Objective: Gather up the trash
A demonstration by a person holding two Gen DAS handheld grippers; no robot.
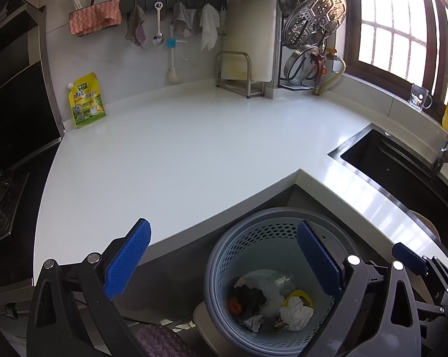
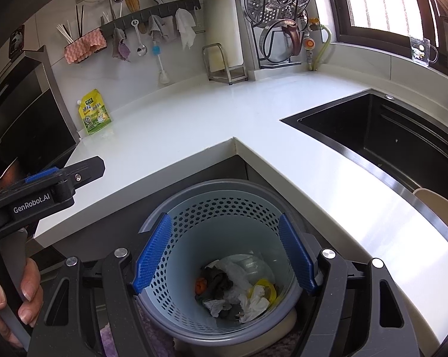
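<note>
A pale blue perforated trash basket (image 2: 224, 217) (image 1: 253, 244) stands on the floor in the inner corner of the white L-shaped counter (image 2: 212, 113) (image 1: 179, 148). Crumpled white paper (image 2: 253, 300) (image 1: 295, 312), dark scraps, an orange bit and a yellow piece lie in its bottom. My right gripper (image 2: 224, 255) hangs above the basket mouth, open, nothing between its blue pads. My left gripper (image 1: 224, 261) is open too, held over the counter edge and the basket's left rim, empty. In the right wrist view the left gripper's body (image 2: 60, 178) shows at the left with a hand (image 2: 24, 294) on its handle.
A yellow-green refill pouch (image 1: 86, 100) (image 2: 94, 112) leans against the back wall at the counter's left. A black sink (image 2: 372, 131) (image 1: 402, 163) is sunk in the right side. Cloths and utensils hang on a wall rail (image 1: 176, 0); a cutting board (image 1: 250, 35) and steamer rack (image 1: 313, 20) stand at the back.
</note>
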